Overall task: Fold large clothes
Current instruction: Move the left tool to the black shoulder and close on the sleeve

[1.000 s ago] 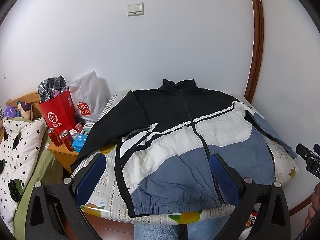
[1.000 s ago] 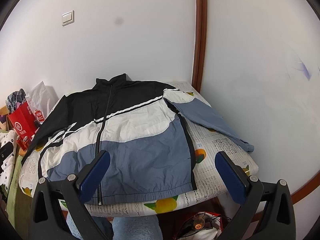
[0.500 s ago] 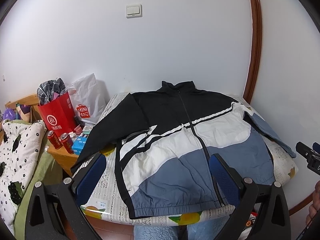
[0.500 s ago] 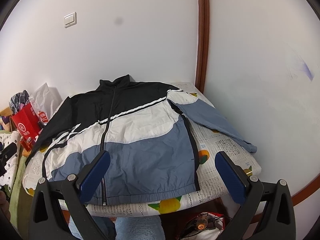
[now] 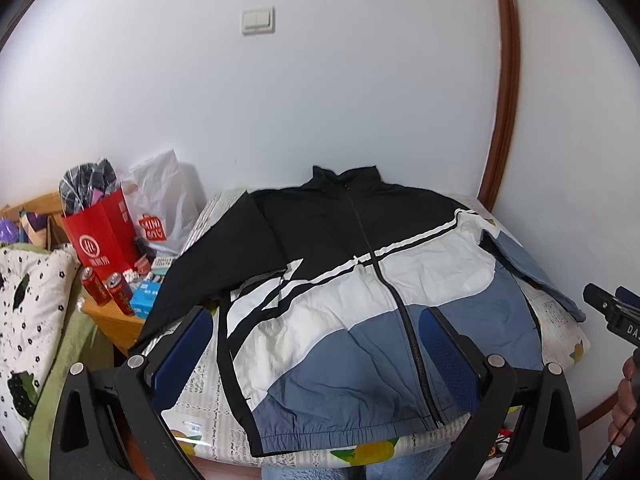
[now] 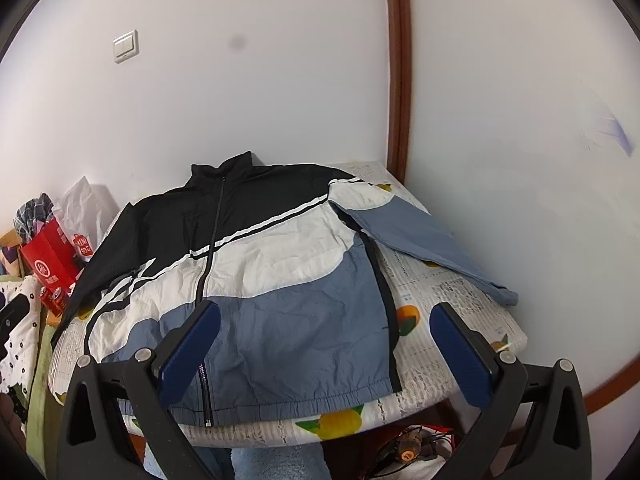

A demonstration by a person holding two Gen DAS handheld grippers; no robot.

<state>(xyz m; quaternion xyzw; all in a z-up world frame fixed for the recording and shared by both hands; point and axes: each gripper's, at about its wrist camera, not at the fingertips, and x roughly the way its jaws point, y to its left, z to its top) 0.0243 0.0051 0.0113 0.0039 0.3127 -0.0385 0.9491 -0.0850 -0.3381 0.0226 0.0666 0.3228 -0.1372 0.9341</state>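
A black, white and blue zip jacket (image 5: 360,300) lies flat, front up, on a table with a fruit-print cloth (image 5: 200,412); it also shows in the right wrist view (image 6: 260,280). Its black left sleeve (image 5: 192,276) hangs over the table's left edge. Its blue right sleeve (image 6: 424,240) lies spread on the cloth (image 6: 440,360). My left gripper (image 5: 316,344) is open and empty, above the near hem. My right gripper (image 6: 326,340) is open and empty, above the jacket's lower right part.
A wooden side table (image 5: 112,320) at the left holds red cans (image 5: 106,286), a red paper bag (image 5: 100,236) and a white plastic bag (image 5: 164,204). A spotted quilt (image 5: 28,300) lies at far left. White walls and a brown door frame (image 6: 396,80) close the back and right.
Both grippers have drifted slightly: the jacket sits a little lower and nearer in both views. Both stay open and empty, and the jacket has not moved.
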